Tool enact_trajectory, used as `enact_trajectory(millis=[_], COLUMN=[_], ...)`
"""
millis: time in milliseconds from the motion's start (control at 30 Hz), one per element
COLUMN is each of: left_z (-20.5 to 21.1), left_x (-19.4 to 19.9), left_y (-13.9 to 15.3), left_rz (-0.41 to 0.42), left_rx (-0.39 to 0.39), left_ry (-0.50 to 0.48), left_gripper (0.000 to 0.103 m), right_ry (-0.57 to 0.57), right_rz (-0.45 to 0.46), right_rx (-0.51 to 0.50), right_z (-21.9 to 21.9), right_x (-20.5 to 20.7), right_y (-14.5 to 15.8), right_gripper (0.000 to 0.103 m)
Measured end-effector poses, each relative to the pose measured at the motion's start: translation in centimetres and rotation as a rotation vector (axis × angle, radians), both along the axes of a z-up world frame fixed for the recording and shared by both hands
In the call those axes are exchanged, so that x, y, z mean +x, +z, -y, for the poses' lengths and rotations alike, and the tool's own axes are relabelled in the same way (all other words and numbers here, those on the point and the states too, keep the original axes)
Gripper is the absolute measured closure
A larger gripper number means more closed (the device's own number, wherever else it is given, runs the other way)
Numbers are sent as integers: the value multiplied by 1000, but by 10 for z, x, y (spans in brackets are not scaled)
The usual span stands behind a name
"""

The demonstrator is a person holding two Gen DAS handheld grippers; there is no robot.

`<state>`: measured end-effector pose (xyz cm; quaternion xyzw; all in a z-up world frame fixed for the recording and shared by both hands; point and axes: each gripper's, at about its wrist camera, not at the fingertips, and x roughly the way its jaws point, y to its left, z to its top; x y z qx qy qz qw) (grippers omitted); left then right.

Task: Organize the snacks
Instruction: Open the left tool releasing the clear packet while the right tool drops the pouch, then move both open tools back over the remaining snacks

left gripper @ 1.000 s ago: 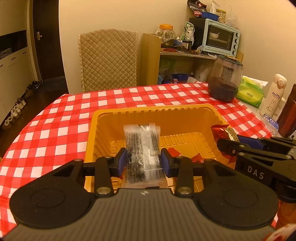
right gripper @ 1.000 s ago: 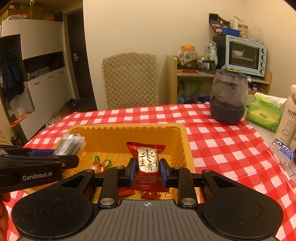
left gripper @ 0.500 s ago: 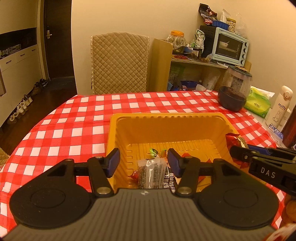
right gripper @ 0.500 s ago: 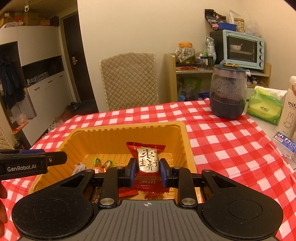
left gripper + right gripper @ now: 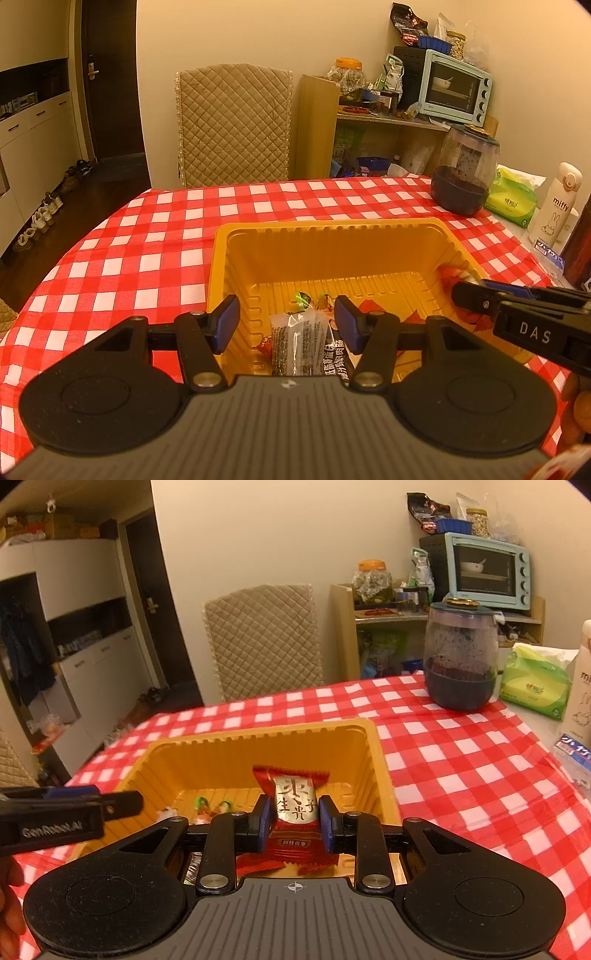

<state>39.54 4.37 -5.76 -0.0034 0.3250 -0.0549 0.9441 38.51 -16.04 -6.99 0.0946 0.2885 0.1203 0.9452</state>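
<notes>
Left gripper (image 5: pixel 286 319): I saw its jaws standing apart over the near end of the yellow tray (image 5: pixel 328 227), with nothing between the pads.
Clear snack packet (image 5: pixel 299 341): it lay on the tray floor below that gap, at 6 o'clock in the left wrist view, beside a dark packet with white print (image 5: pixel 337 356).
Right gripper (image 5: pixel 291 821): its jaws were easing open, and the red candy packet (image 5: pixel 294 805) stood upright between the blue pads, which I saw just beside its sides.
Red candy packet, place: above the tray's near right part, at 6 o'clock in the right wrist view.
Small wrapped candies (image 5: pixel 212 806): on the tray floor at 8 o'clock of the red packet.
Table (image 5: pixel 147 236): covered in red-and-white check; a dark-bottomed jar (image 5: pixel 463 177) stood at 2 o'clock.
</notes>
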Motion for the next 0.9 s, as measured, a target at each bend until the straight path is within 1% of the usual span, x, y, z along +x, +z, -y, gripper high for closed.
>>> enact_trajectory(millis=[33,67,100,167,267,633,900], left_z=[0,0,0,0,0,3,5], left_x=[0,0,0,0,-1,-6,-26], left_y=[0,0,0,0,0,3,11], left_rz=[0,0,0,1,2,11,26], left_rx=[1,2,2,3,4,20,32], left_ry=[0,0,0,1,1,-10,-12], left_gripper=[50,50,50,50,50,50,50], right_ry=[-5,-13,-18,-31,-53,-82,-128], right_rz=[-1,-1,2,5,27,48,91], right_rx=[3,14,43,74,72,52,44], right_z=[0,2,5,10,15,19,27], right_x=[0,1,0,0,-2,-8,-25], right_y=[0,0,0,3,7,10,20], right_gripper=[64,45,40,40,40,40,40])
